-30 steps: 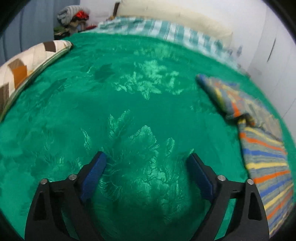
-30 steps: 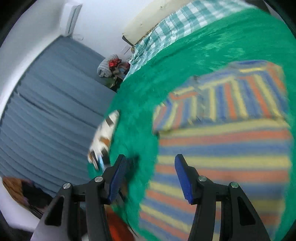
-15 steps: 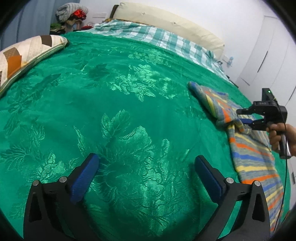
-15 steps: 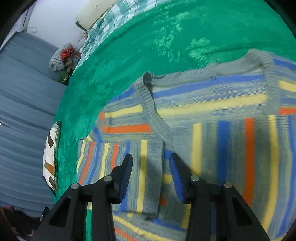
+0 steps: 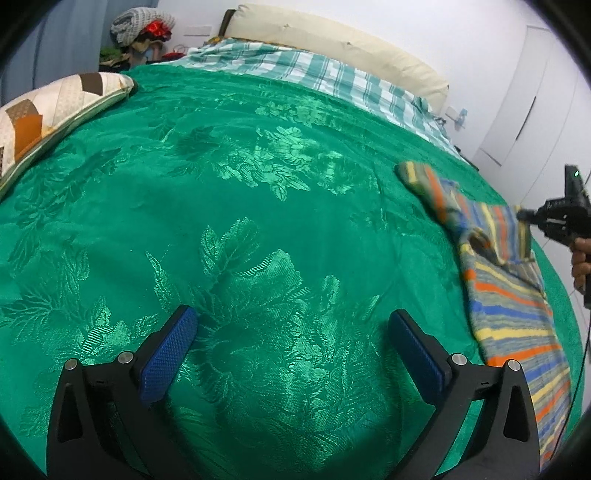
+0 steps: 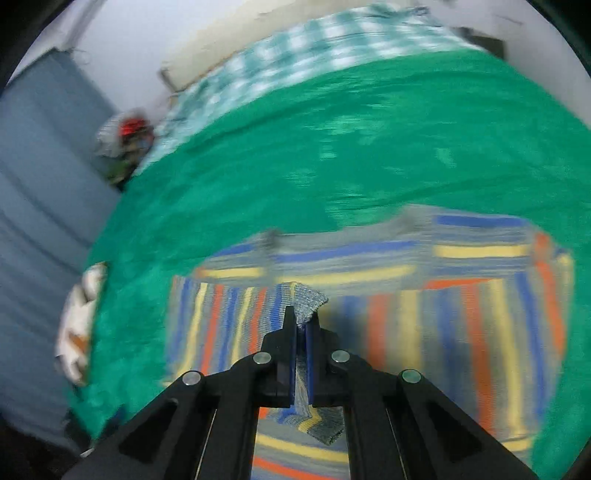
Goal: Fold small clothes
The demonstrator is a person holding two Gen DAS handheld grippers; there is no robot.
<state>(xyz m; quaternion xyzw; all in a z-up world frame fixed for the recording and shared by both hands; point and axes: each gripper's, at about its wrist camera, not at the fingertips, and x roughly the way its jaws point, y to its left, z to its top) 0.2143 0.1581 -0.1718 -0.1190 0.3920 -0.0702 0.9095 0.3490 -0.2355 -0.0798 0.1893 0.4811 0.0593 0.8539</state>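
A small striped knit sweater (image 5: 509, 295) in grey, blue, orange and yellow lies on the green bedspread (image 5: 258, 221) at the right. My right gripper (image 6: 302, 321) is shut on a grey edge of the sweater (image 6: 424, 295) and lifts it off the rest of the garment; it also shows in the left wrist view (image 5: 524, 216) at the far right. My left gripper (image 5: 291, 347) is open and empty over bare bedspread, well left of the sweater.
A patchwork pillow (image 5: 48, 114) lies at the left edge of the bed. A checked sheet (image 5: 325, 77) and a cream headboard cushion (image 5: 332, 40) are at the far end. A pile of clothes (image 5: 144, 29) sits beyond the bed. White cupboards (image 5: 535, 92) stand at the right.
My right gripper has closed on the sweater's edge and raised it. The left gripper stays open over the bedspread, with its view shifted a little.
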